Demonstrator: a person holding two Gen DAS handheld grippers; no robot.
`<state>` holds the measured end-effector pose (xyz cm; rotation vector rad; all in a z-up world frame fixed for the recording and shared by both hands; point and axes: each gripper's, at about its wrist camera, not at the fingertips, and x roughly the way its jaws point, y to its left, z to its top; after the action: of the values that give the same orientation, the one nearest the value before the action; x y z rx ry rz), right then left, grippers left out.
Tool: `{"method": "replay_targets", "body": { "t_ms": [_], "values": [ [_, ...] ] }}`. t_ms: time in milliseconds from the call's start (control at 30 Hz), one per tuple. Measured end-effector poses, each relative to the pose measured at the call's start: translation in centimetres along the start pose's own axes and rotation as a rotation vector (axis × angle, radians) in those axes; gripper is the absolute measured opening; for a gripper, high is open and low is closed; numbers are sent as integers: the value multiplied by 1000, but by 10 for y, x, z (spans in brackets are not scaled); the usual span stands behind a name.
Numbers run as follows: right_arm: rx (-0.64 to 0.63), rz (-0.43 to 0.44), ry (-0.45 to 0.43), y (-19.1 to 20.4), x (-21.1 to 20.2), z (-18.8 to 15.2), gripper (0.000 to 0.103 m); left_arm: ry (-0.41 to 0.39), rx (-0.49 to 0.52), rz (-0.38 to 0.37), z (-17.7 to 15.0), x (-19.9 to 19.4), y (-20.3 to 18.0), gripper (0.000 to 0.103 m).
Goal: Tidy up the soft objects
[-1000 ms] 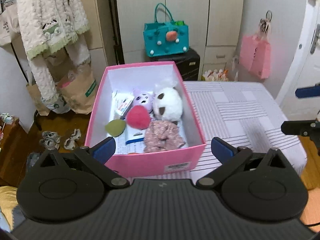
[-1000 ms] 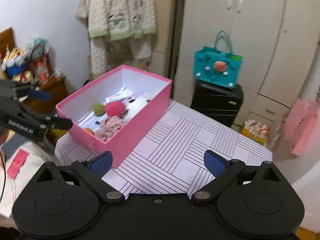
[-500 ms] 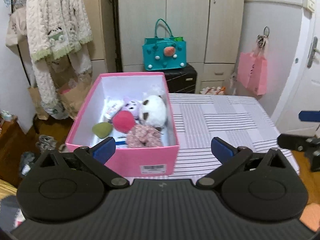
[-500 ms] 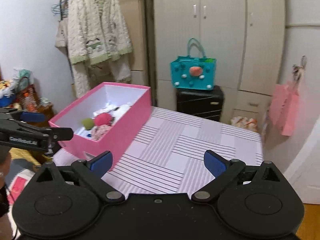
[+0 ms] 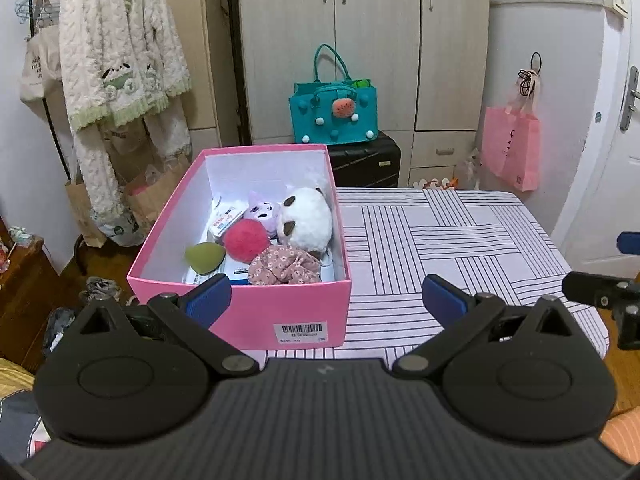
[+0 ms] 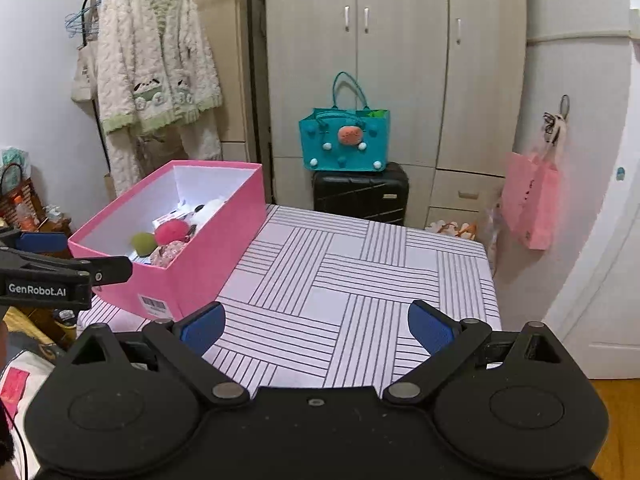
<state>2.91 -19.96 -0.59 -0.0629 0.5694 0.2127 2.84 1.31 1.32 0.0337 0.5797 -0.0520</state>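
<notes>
A pink box [image 5: 280,316] [image 6: 216,248] stands on the left part of the striped table [image 5: 440,232] [image 6: 352,272]. Inside lie a white panda plush [image 5: 306,220], a purple plush [image 5: 262,213], a red pompom [image 5: 246,240] [image 6: 172,232], a green sponge [image 5: 204,258] [image 6: 143,242] and a floral scrunchie [image 5: 284,268] [image 6: 168,252]. My left gripper [image 5: 325,300] is open and empty, held back from the box's near wall. My right gripper [image 6: 316,322] is open and empty over the table's near edge, to the right of the box.
A teal bag [image 5: 334,114] sits on a black suitcase [image 5: 366,164] behind the table, before a wardrobe [image 6: 396,60]. A fluffy robe [image 5: 120,52] hangs at left, a pink bag [image 5: 510,152] at right beside a white door [image 5: 616,140].
Both grippers have pulled back and risen away from the box, so the box and table look smaller and farther. Both stay open and empty.
</notes>
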Motion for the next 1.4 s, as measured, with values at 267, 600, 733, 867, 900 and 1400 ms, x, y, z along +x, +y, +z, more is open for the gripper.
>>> {"method": "replay_targets", "body": {
  "t_ms": [267,600,733,867,900,1400],
  "values": [
    [4,-100,-36,4,-9,-8,100,-63,32,-2,-14,-6,-6,103],
    [31,-139,-35,8,-10,-13,100,-83,21,12,-20,-3,-4,103],
    [45,-127,-39,9,-10,-13,100,-118,40,51,-23,-3,-5,103],
    [51,-129,-36,11,-6,-11,100,-104,25,45,-24,0,-2,103],
    [54,-128,-34,11,-6,-12,100,-102,24,47,-25,0,-2,103],
    [55,-160,-29,17,-4,-17,100,-74,28,67,-30,10,5,103]
  ]
}}
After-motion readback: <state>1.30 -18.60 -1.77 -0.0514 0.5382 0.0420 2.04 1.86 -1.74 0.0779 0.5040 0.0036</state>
